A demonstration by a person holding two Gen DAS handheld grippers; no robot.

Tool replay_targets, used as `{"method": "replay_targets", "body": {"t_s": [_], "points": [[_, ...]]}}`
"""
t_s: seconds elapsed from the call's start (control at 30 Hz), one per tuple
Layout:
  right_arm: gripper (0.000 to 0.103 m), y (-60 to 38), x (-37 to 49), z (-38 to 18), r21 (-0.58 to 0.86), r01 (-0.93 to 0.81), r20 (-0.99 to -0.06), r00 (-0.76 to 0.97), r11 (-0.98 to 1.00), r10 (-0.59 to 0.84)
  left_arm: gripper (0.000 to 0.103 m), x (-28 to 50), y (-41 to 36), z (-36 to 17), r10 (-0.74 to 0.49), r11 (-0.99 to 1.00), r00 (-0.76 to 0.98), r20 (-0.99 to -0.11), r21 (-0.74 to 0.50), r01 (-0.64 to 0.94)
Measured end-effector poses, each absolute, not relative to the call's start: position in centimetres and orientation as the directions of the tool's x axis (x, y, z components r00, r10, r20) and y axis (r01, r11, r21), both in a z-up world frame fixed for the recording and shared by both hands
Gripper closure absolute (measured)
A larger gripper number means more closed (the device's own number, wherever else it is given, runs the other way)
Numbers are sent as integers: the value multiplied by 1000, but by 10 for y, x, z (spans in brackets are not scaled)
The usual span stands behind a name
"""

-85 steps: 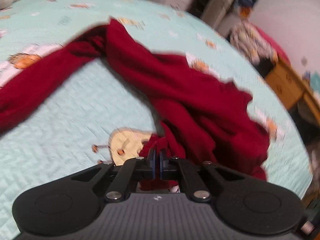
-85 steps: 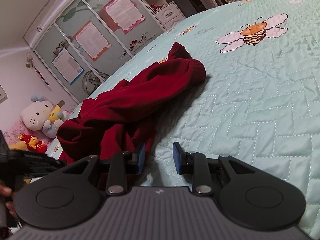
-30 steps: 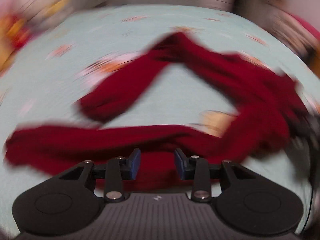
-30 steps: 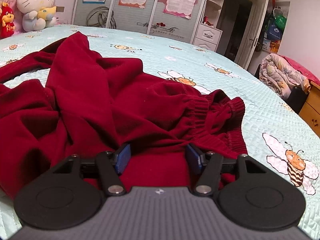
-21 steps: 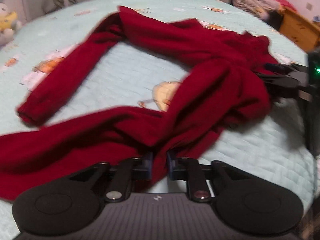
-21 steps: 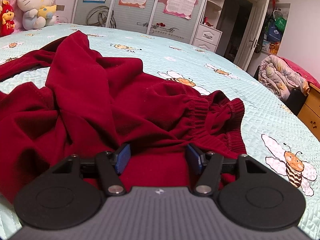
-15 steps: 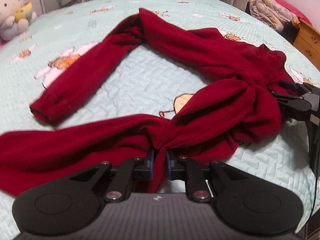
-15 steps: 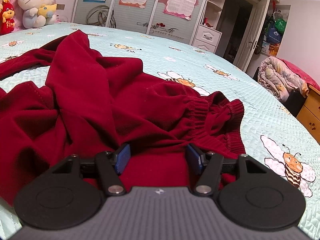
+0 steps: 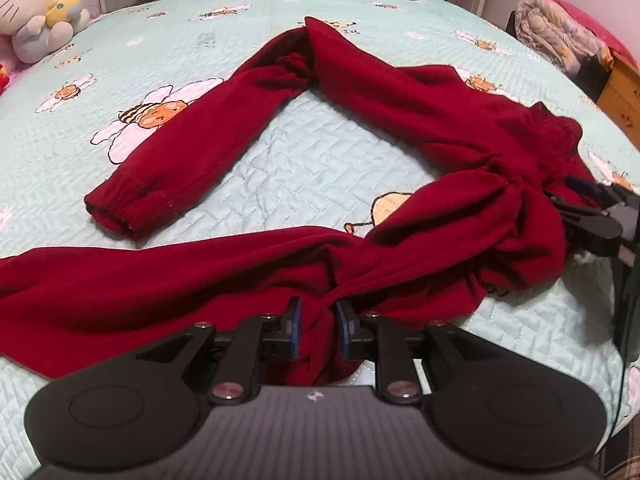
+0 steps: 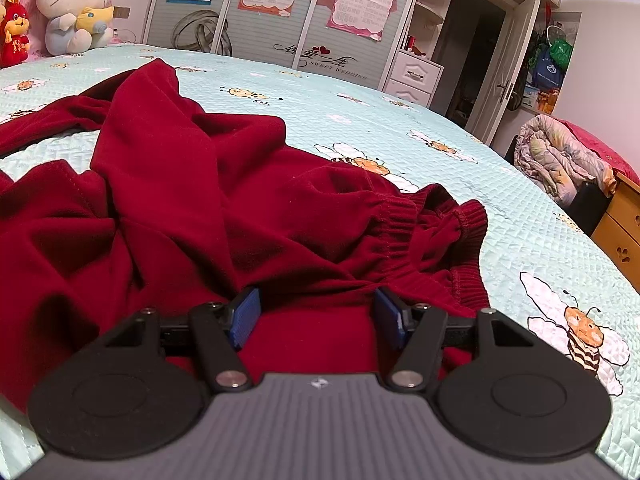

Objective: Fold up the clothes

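- Left gripper (image 9: 316,326) pinching a bunched fold of red trousers (image 9: 400,96), jaws just eased wider
- Right gripper (image 10: 316,316) wide apart over the waistband (image 10: 404,224) on the bed (image 10: 520,220)

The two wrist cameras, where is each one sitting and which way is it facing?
Left wrist: rides the left hand-held gripper, tilted down across the bed at the red trousers; fabric sits bunched between its fingers, and the right hand-held gripper shows at the right edge.
Right wrist: rides the right hand-held gripper, low over the waistband, facing the wardrobe; its fingers stand wide over cloth.
Shared: trousers, bed, white plush cat.
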State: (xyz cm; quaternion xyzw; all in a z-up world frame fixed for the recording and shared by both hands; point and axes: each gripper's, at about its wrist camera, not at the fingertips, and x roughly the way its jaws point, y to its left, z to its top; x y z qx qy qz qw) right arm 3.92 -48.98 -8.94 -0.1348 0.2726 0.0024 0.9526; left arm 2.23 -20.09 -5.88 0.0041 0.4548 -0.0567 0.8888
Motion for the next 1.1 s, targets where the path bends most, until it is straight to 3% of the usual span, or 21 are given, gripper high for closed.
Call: {"method": "replay_targets", "body": {"t_s": [1.1], "points": [[40,-489,38,-89,-267,-79,-514,855,960,-73,80,15,-179,-40,-28,999,597,-802,0,48]]}}
